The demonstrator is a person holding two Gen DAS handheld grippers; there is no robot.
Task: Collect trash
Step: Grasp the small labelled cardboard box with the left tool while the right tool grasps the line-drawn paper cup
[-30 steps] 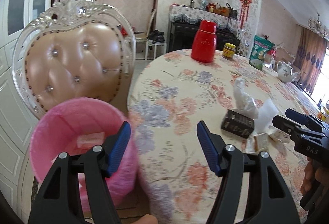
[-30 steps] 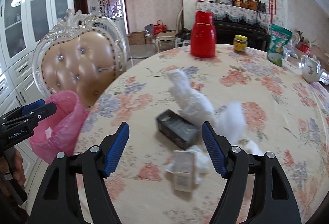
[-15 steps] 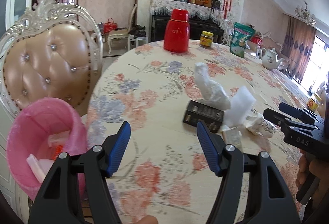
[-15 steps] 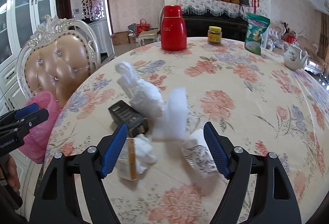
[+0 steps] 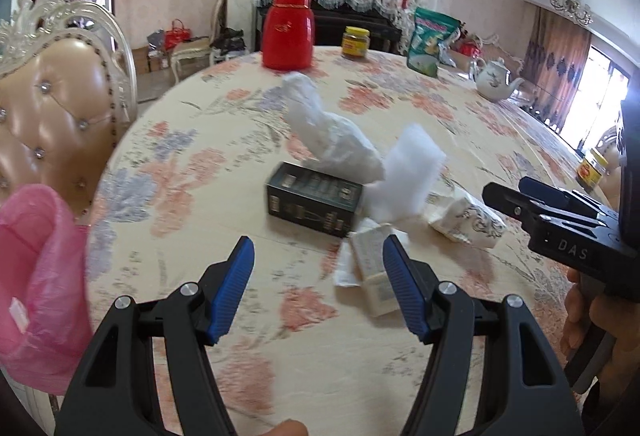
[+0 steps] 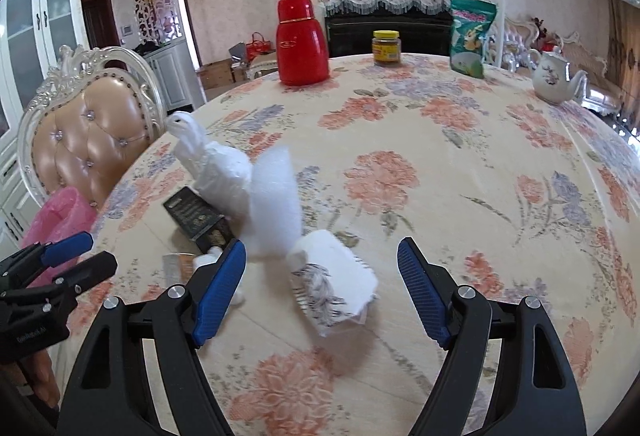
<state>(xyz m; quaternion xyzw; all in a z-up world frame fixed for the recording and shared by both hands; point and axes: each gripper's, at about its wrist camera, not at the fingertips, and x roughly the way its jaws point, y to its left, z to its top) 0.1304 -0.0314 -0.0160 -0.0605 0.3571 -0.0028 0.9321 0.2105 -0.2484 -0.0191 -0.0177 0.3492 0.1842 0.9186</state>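
Blue-padded, both tools gape empty over the table (image 6: 440,164): left tool (image 5: 318,276) with a carton (image 5: 374,268) at two o'clock, right tool (image 6: 322,284), just widened, around a wrapper (image 6: 336,284).

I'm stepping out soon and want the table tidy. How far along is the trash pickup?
Partly done at most: the pink trash bag already holds a scrap. In hand: nothing; the left gripper and right gripper are both open over the pile. Left: dark box, white plastic bag, patterned wrapper and paper bits.
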